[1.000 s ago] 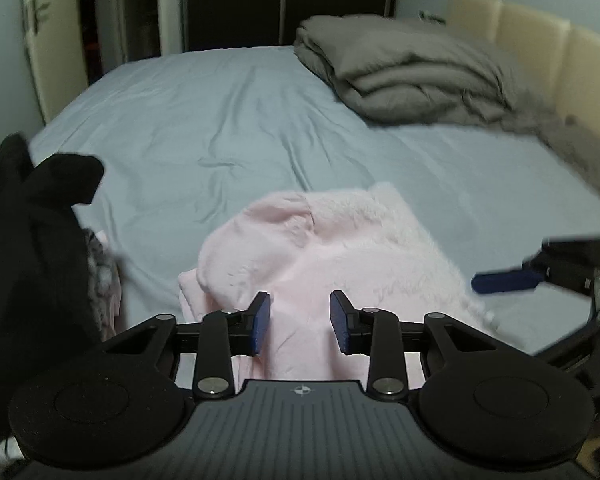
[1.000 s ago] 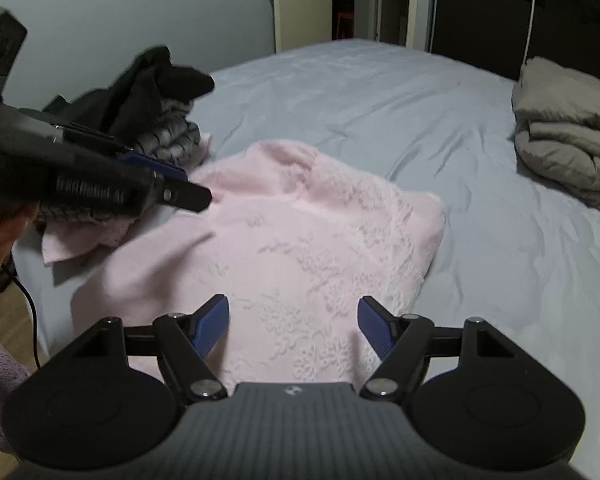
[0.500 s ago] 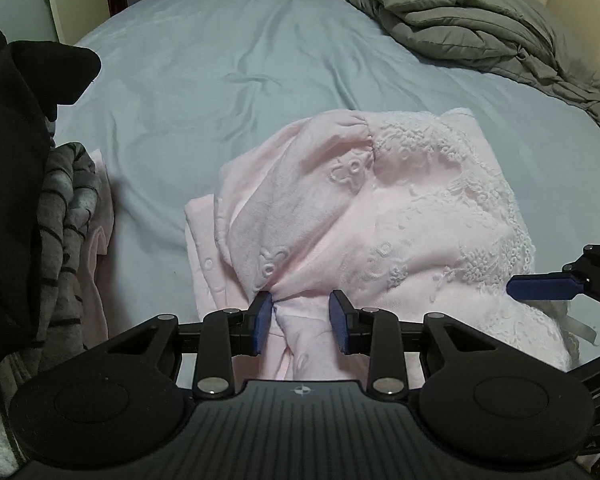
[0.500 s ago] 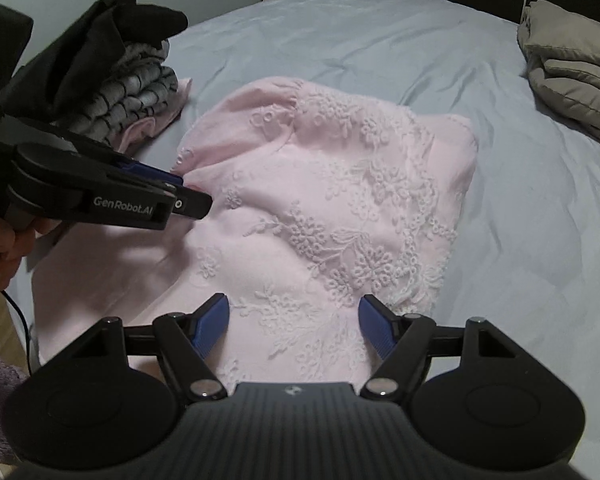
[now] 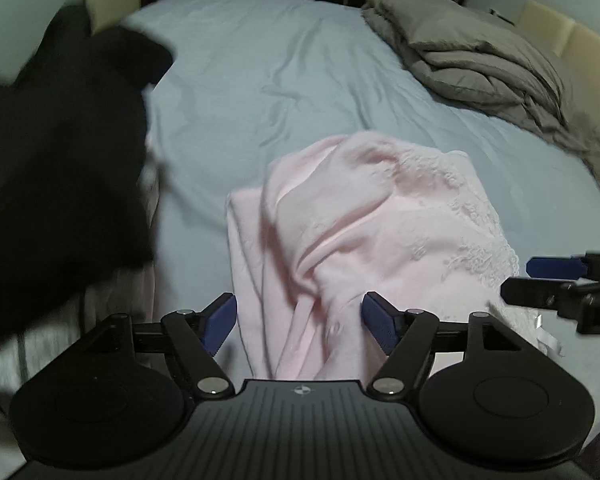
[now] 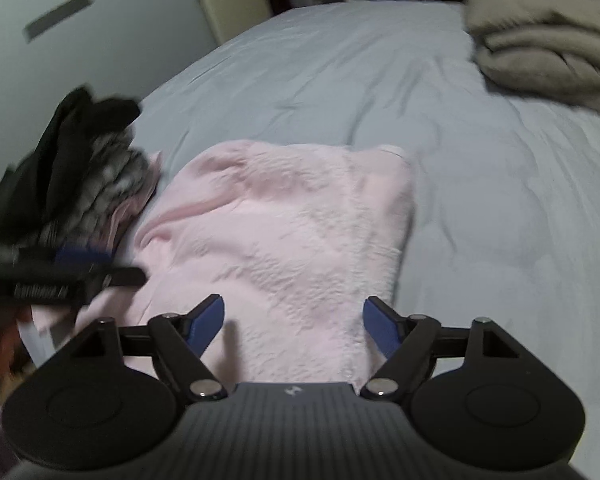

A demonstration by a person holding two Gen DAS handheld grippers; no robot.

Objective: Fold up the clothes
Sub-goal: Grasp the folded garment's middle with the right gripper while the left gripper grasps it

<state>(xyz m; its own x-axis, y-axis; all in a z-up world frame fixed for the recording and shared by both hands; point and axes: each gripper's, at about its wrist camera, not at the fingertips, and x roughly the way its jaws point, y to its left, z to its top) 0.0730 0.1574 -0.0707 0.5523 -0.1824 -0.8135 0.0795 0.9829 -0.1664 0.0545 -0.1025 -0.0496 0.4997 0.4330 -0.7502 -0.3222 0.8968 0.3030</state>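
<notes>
We see a pink garment [image 5: 364, 216] lying bunched on the light blue bed sheet [image 5: 268, 80], near the front edge of the bed. Lace trim runs along its right side in the left wrist view; its left part is folded into long creases.

Left gripper [image 5: 299, 322]: fingers spread wide apart, nothing between the blue pads [image 5: 219, 320], hovering just over the near edge of the pink cloth. Contact with the fabric we cannot tell.

Right gripper [image 6: 293, 326]: also spread wide, empty, poised over the near end of the same garment (frame is motion-blurred, so fine detail is lost). In the left wrist view its blue-tipped fingers enter from the right edge, just beside the lace hem.

A pile of dark clothes [image 5: 60, 152] sits left of the pink garment, black on top, with a grey striped piece [image 6: 112, 184] under it and a strip of pink fabric peeking out below. The pile lies just beside the garment's left edge.

A folded grey-brown duvet [image 5: 472, 60] lies well apart at the far right of the bed, next to a cream padded headboard [image 5: 572, 48].
</notes>
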